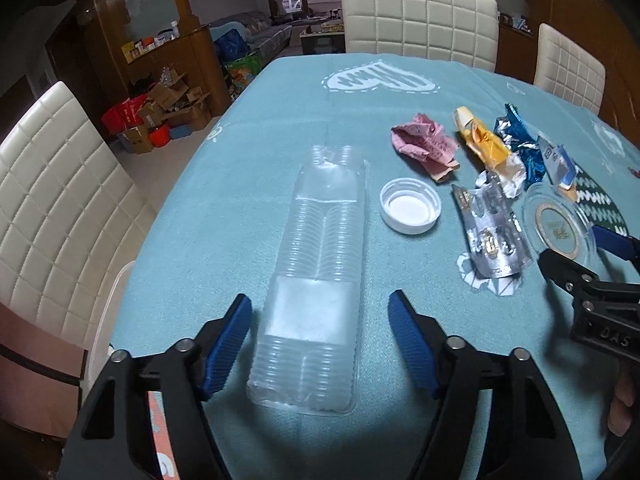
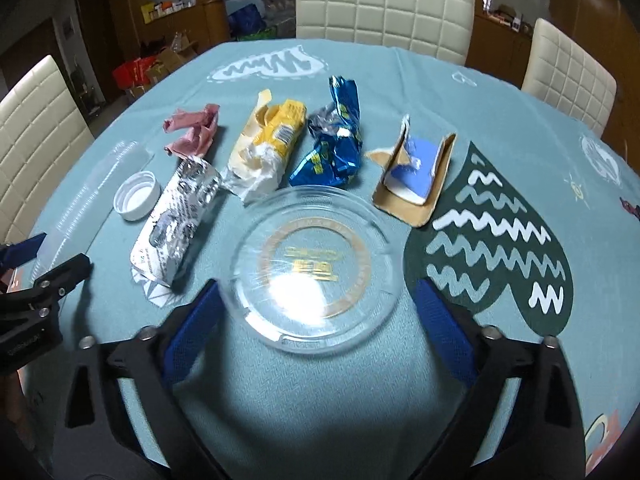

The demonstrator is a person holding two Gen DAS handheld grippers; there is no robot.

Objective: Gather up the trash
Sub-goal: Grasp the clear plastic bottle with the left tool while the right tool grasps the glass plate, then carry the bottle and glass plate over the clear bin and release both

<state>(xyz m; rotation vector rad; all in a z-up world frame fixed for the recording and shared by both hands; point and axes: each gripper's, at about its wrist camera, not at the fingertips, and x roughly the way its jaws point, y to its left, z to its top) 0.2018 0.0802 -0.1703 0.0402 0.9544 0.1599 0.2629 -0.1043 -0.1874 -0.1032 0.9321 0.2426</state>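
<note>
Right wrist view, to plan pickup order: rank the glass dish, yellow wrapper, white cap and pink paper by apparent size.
1. glass dish, though nearest the camera
2. yellow wrapper
3. pink paper and white cap look alike

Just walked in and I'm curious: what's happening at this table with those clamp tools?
A person is clearing trash off a blue tablecloth with a handheld gripper in each hand. The left gripper has its fingers open on either side of a flattened clear plastic bottle, not gripping it. The right gripper is open around a round glass dish. A white cap, a foil blister pack and crumpled wrappers still lie on the cloth.
</note>
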